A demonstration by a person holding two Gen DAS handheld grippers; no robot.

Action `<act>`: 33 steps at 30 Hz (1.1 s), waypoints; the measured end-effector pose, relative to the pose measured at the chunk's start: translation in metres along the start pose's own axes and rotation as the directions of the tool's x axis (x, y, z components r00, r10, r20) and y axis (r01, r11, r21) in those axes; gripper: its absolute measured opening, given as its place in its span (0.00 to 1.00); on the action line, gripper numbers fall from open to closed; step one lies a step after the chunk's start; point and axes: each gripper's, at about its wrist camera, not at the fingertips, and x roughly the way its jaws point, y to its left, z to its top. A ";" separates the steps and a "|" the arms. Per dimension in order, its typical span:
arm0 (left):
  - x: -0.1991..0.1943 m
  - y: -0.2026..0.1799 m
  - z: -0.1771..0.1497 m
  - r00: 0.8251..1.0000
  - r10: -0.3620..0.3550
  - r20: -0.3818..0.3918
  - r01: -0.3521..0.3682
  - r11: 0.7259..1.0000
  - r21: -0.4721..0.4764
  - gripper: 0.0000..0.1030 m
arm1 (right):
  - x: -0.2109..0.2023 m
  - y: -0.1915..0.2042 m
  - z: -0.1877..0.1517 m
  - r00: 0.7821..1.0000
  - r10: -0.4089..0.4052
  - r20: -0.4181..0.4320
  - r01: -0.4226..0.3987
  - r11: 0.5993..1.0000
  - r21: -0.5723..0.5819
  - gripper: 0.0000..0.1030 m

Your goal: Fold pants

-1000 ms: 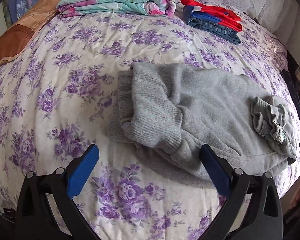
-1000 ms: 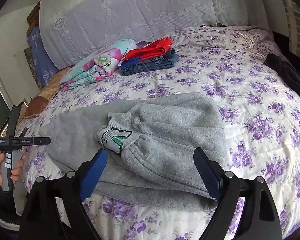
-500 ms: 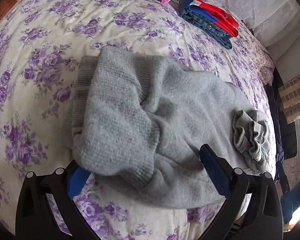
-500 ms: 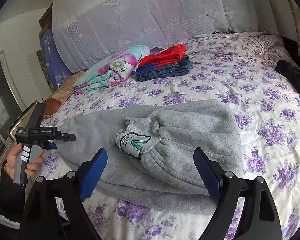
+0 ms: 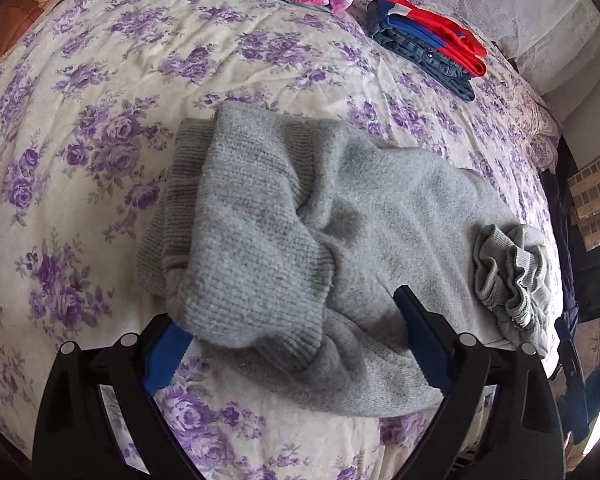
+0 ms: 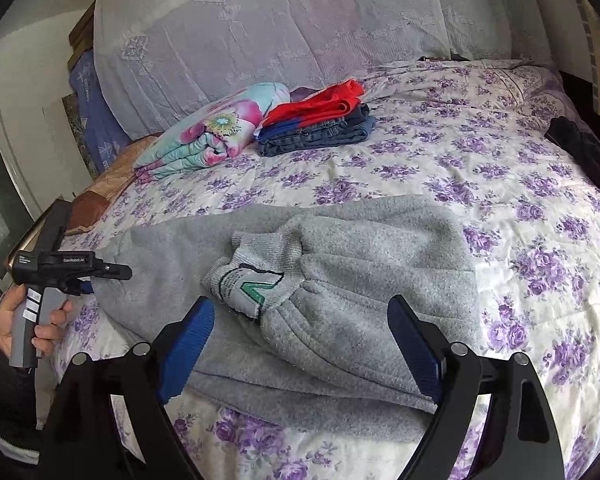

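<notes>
purple roses cover the bedspread (image 6: 440,168) under everything, with a pale lace cloth (image 6: 300,20) draped at the head of the bed. the grey pants (image 6: 340,280) lie bunched near the bed's front edge, roughly doubled over, with the waistband (image 6: 252,276) turned out so a white label with a green mark shows on top. in the left wrist view the ribbed cuff end (image 5: 252,280) of the pants sits nearest me, heaped over itself, and the waistband (image 5: 508,276) is at the far right of the pants.

my left gripper (image 5: 284,344) is spread wide around that cuff end; its left finger (image 5: 166,354) is partly tucked under the fabric and the right one rests on the cloth, nothing clamped. my right gripper (image 6: 300,344) is also spread wide, hovering over the waistband end, gripping nothing.

beyond the pants, toward the headboard, sit a folded floral quilt (image 6: 212,132) and, just beside it, a stack of folded clothes (image 6: 320,124), red on top of denim.
</notes>
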 end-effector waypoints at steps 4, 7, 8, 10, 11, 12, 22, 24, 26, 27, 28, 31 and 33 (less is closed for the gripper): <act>0.013 0.000 0.004 1.000 0.012 0.002 -0.012 1.000 0.029 0.91 | 0.038 -0.009 0.001 0.990 -0.052 -0.132 0.059 0.997 0.052 0.87; 0.012 0.004 0.006 1.000 -0.013 -0.010 0.013 0.999 0.036 0.90 | 0.042 -0.006 0.000 0.989 -0.064 -0.133 0.069 0.997 0.038 0.90; 0.013 0.007 0.007 0.999 -0.028 -0.020 0.028 0.999 0.027 0.90 | 0.041 -0.005 0.000 0.990 -0.063 -0.129 0.068 0.997 0.033 0.90; 0.008 0.010 0.008 0.999 -0.041 -0.020 0.041 0.999 0.000 0.85 | 0.040 -0.006 -0.002 0.991 -0.055 -0.124 0.061 0.997 0.038 0.90; 0.005 0.009 0.007 0.999 -0.046 -0.012 0.046 0.999 -0.011 0.78 | 0.039 -0.006 -0.002 0.991 -0.052 -0.123 0.057 0.998 0.040 0.90; 0.003 0.006 0.006 0.999 -0.046 -0.006 0.046 0.999 -0.008 0.75 | 0.038 -0.007 -0.002 0.992 -0.048 -0.121 0.053 0.998 0.039 0.90; -0.011 -0.018 0.003 0.997 -0.031 0.073 0.026 0.997 0.079 0.42 | 0.033 -0.010 -0.004 0.995 -0.016 -0.103 0.020 0.999 0.044 0.90; -0.010 -0.020 0.004 0.997 -0.025 0.073 0.019 0.997 0.080 0.44 | 0.033 -0.010 -0.004 0.995 -0.011 -0.101 0.016 0.999 0.045 0.90; 0.002 -0.017 0.009 0.999 -0.047 0.023 0.046 0.997 0.058 0.57 | 0.034 -0.011 -0.004 0.995 -0.008 -0.100 0.012 0.999 0.045 0.90; 0.007 -0.014 0.010 0.998 -0.056 0.012 0.056 0.998 0.039 0.57 | 0.035 -0.011 -0.004 0.995 -0.006 -0.099 0.011 0.999 0.044 0.90; 0.008 -0.013 0.010 0.998 -0.057 0.022 0.056 0.998 0.030 0.55 | 0.035 -0.011 -0.004 0.995 -0.005 -0.100 0.009 0.999 0.044 0.90; 0.001 -0.020 0.008 0.997 -0.063 0.041 0.060 0.995 0.077 0.34 | 0.034 -0.012 -0.002 0.994 0.001 -0.108 0.003 0.999 0.038 0.90; -0.011 -0.029 0.008 0.997 -0.060 0.052 0.054 0.993 0.105 0.30 | 0.032 -0.012 0.002 0.994 0.011 -0.110 -0.007 0.999 0.036 0.90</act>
